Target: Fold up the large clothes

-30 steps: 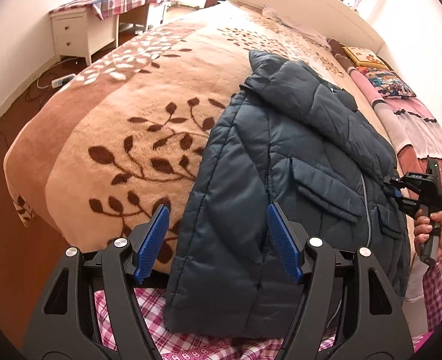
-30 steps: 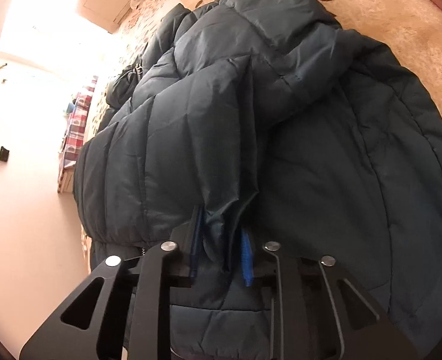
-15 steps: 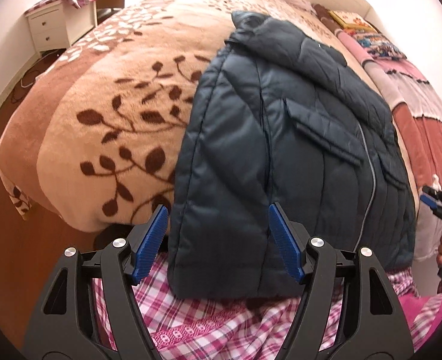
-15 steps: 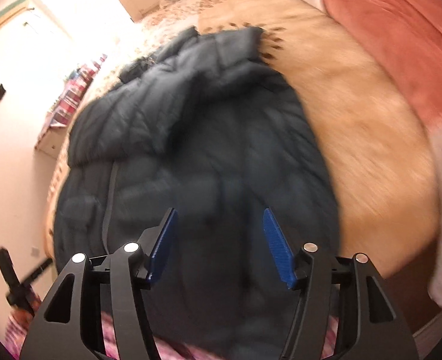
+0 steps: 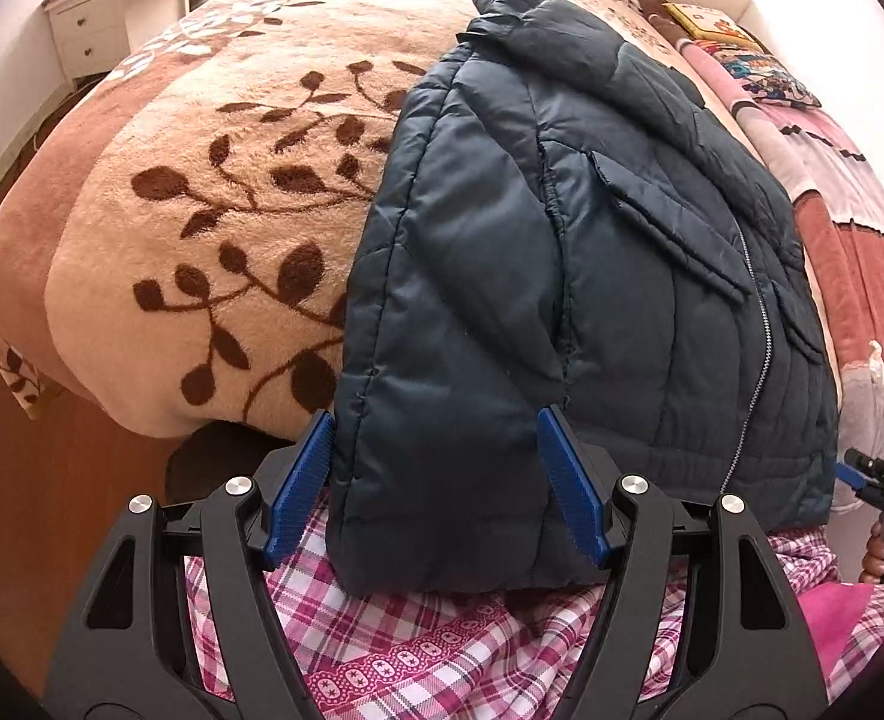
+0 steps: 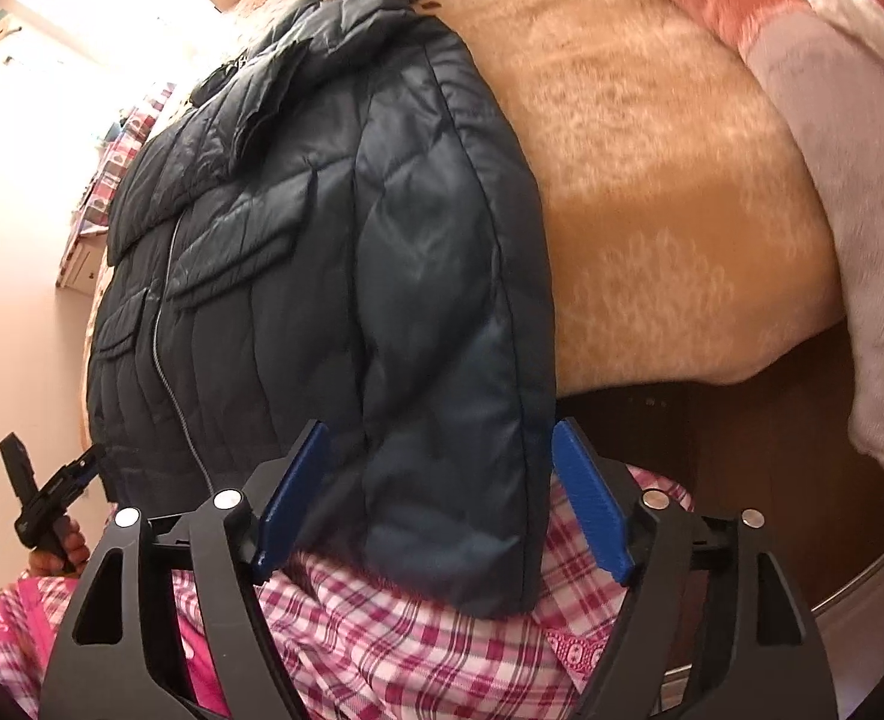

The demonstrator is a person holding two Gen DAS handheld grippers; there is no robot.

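Dark navy quilted puffer jacket (image 5: pixel 562 252) lies on the bed's tan leaf-print blanket (image 5: pixel 213 192), front up w/ zipper shut, flap pockets showing, sleeves folded in, hem hanging over the bed edge. Left gripper (image 5: pixel 435 480): jaws apart, hem corner between them, pads not pressing. Right gripper (image 6: pixel 442 498): jaws have just been opening, now wide, other hem corner between them, unclamped. Pink plaid clothing (image 6: pixel 417 630) below the jaws.

Blanket (image 5: pixel 159 228) left of jacket (image 5: pixel 562 276) bare, passable. Tan cover (image 6: pixel 670 180) right of jacket bare. Jacket hem overhangs bed edge, against person's checked clothing (image 5: pixel 442 648).
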